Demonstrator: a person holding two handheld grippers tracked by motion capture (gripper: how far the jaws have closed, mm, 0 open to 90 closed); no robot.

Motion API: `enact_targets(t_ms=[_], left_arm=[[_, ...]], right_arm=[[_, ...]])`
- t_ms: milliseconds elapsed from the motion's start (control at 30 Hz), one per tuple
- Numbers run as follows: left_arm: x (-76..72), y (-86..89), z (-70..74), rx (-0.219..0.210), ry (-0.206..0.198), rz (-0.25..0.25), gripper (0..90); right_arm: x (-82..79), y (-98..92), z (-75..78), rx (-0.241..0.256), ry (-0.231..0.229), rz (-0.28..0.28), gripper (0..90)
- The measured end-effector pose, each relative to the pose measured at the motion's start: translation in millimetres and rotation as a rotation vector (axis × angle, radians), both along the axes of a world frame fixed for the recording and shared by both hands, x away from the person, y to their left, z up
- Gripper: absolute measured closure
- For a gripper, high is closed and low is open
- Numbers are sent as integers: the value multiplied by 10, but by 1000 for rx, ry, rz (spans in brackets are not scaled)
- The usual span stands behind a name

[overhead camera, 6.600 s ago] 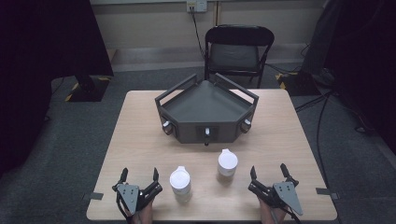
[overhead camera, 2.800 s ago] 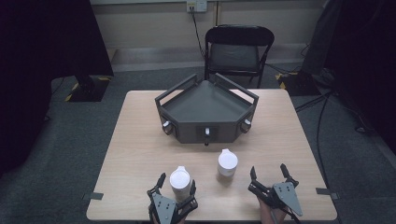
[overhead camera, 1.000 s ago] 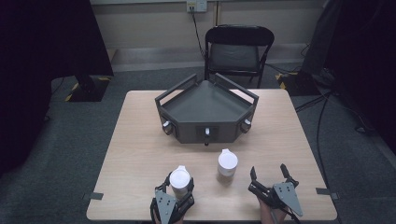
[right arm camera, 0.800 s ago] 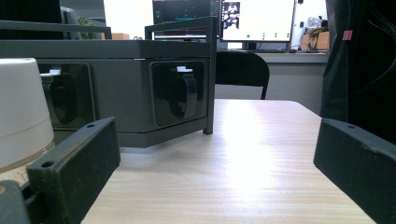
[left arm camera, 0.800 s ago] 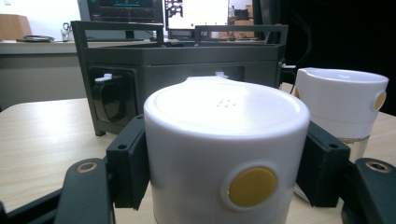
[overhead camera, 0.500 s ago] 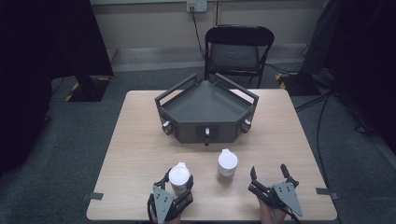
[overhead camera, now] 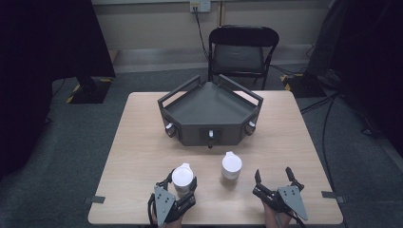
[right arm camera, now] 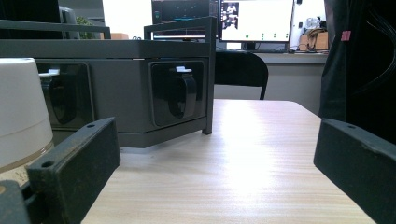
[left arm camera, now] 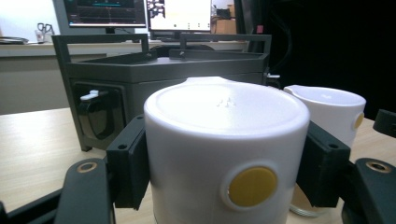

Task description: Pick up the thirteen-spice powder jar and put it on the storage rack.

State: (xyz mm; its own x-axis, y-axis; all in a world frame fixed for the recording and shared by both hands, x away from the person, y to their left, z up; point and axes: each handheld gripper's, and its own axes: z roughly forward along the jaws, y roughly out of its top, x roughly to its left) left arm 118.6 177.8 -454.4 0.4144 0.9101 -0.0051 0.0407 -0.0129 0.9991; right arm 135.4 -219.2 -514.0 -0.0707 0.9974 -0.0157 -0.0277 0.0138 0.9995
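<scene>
I have the left gripper (overhead camera: 179,190) closed around the nearer white cup (left arm camera: 224,154), its jaws pressed flat against either side of the body, at the near edge of the table (overhead camera: 142,142) in front of the grey tray (overhead camera: 209,107). The right gripper (overhead camera: 274,179) rests on the table with its jaws spread wide and nothing between them. I judge the cup to be a light, rigid plastic thing with a smooth, glossy wall, so it could slide under a weak hold or tip if lifted off-centre; the present hold, low on the straight body and below the lid rim, looks like the sensible place, well away from the small spout. The left gripper view shows what the high view cannot: a yellow round button (left arm camera: 252,186) on the cup's front, faint raised marks on the lid, and how squarely the pads (left arm camera: 126,168) meet the wall. It also shows the second white cup (left arm camera: 334,116) just beside and behind. The high view tells me instead that the two cups stand apart. Whether the cup is already clear of the table I cannot tell, as its base is hidden. The right gripper view adds a latch-like fitting (right arm camera: 180,91) on the tray's side.
</scene>
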Motion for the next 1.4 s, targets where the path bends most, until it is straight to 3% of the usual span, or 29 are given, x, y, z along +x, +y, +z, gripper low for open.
enact_targets(t_ms=[467,1000,1400], left_arm=[[122,107,132,-21,-27,-43,307],[315,97,399,7,-46,-70,306],[645,167,568,-24,-38,-79,306]], right_arm=[[0,-2,1,1,1,1,0],[0,-6,1,1,0,3,0],[-1,-9,0,0,0,4,0]])
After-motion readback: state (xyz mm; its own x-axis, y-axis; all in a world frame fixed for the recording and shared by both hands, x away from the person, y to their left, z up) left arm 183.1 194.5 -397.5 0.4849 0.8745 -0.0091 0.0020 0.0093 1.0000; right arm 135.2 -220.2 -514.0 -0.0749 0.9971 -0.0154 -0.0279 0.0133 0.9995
